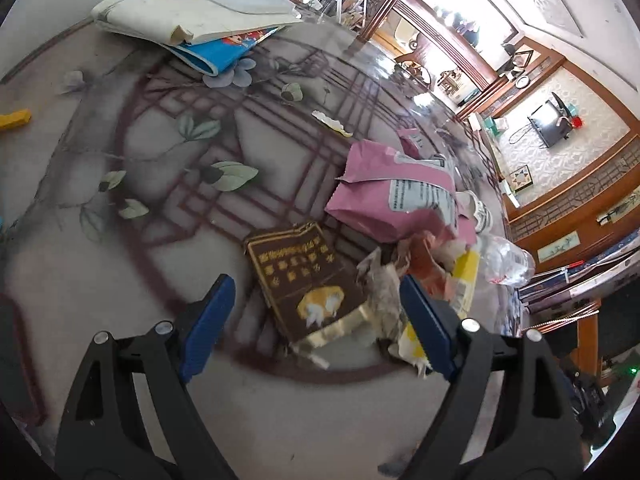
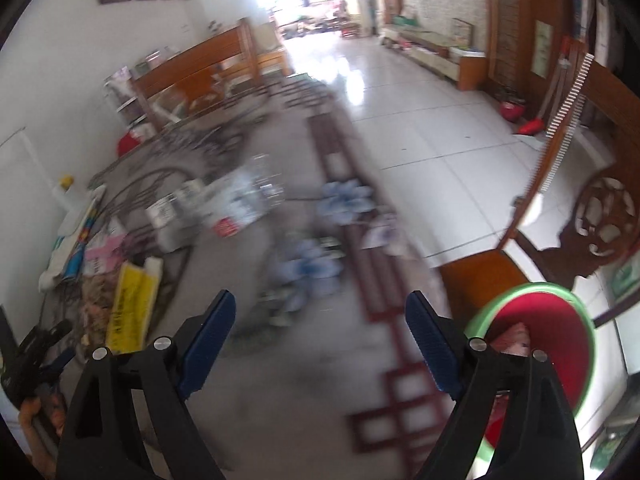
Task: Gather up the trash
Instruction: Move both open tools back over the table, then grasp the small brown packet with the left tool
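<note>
Trash (image 1: 400,216) litters a glass-topped patterned table (image 1: 168,152) above pale floor tiles (image 2: 440,120).

I see the desk (image 1: 132,208) under a glossy cover printed with dark red lattice, leaves and pale flowers. On it lies a brown packet (image 1: 304,280) flat near the middle, touching a heap of crumpled wrappers (image 1: 404,280) beside it. A pink bag (image 1: 392,192) rests just behind that heap, a clear plastic bottle (image 1: 506,258) at the desk's edge. At the far side sits a stack of books (image 1: 188,24).
</note>
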### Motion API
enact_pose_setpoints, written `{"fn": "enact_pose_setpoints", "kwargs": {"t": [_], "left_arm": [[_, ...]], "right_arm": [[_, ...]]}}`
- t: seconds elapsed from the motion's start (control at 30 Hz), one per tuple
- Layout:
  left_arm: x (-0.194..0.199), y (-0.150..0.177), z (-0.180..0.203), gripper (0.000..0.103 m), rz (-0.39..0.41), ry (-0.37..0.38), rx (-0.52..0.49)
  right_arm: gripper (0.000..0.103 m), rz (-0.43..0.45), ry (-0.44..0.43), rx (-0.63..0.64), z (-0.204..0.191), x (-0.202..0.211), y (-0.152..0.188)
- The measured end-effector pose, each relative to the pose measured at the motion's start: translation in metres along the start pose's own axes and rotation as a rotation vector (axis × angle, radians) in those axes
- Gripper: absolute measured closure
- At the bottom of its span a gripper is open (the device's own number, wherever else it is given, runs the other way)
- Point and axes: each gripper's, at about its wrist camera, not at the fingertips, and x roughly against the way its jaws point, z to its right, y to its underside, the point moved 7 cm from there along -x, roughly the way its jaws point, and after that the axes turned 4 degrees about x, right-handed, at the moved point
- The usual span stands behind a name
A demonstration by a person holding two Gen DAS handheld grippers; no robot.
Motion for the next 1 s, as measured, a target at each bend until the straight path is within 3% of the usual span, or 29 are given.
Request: {"fn": "enact_pose_setpoints", "kwargs": {"t": [0.23,0.33,0.37,0.57,0.87,1.0], "left_arm": [[-0.014,0.001,-0.011,0.022,-0.018,-0.055,0.013],[-0.019,0.002,-0.011,0.053,-0.026,-0.065,-0.018],[-0.022,0.003,-0.011,0.068,-0.037,-0.059,-0.025],[-0.014,0.013,-0.012,0.07,-0.041,-0.043,-0.036],[0.04,0.056,-0.019,0.077,0.018,-0.072,-0.096],[0.065,0.08,-0.014,0.077,0.009,-0.012,-0.062]], "right_arm": [[0.02,-0.031,-0.025,0.133,-0.06,-0.018,0.007],[0.02,-0.042,-0.027,0.168,-0.071,-0.021,0.013],[0.02,-0.047,-0.025,0.175,-0.073,-0.023,0.014],[0.02,-0.048,-0.053,0.131,-0.07,-0.023,0.012],[0.02,-0.038,-0.08,0.067,-0.066,-0.018,0.016],[0.02,-0.034,-0.088,0.03,-0.062,-0.012,0.024]]}}
